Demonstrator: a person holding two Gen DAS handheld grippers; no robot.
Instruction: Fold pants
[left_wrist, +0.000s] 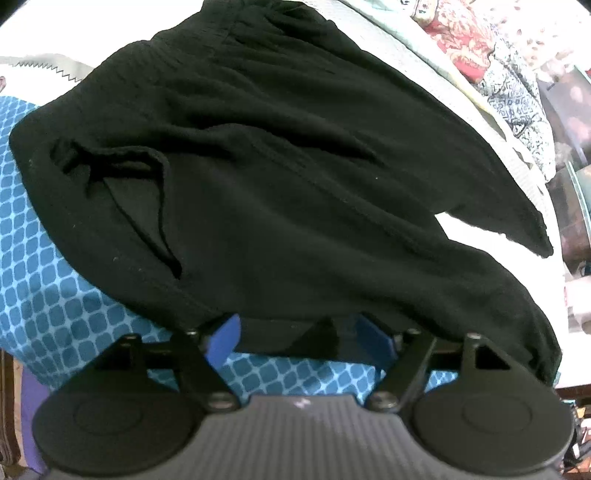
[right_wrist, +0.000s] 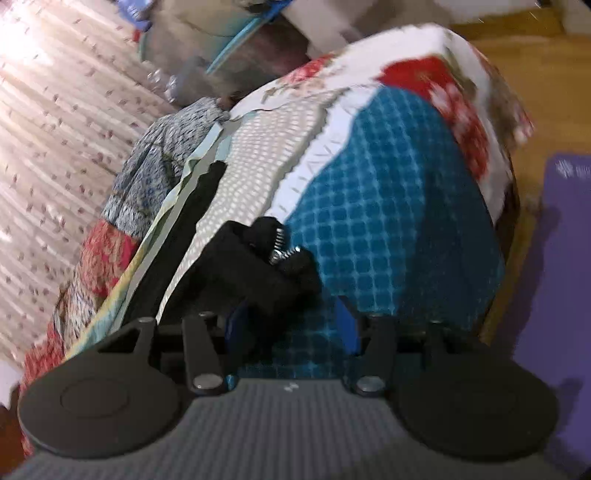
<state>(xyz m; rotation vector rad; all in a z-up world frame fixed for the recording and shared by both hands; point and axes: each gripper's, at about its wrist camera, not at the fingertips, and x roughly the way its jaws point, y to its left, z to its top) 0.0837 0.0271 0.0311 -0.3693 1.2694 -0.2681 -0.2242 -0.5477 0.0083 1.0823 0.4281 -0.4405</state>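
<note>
Left claw (left_wrist: 295, 338) spread, black pants (left_wrist: 258, 166) hem at its blue tips.
Right claw (right_wrist: 291, 332) spread, empty, over blue checked blanket (right_wrist: 388, 221); pants ahead-left.

The black pants (left_wrist: 280, 177) run out of my left wrist view at the top edge, their near hem hidden behind my left claw (left_wrist: 295, 338). The whole right wrist view is smeared with blur: the blue checked cloth (right_wrist: 388, 221) is soft, the lettering on the white strip (right_wrist: 325, 155) unreadable, and a black sprung part (right_wrist: 258, 266) covers my right claw's (right_wrist: 291, 332) left finger.
</note>
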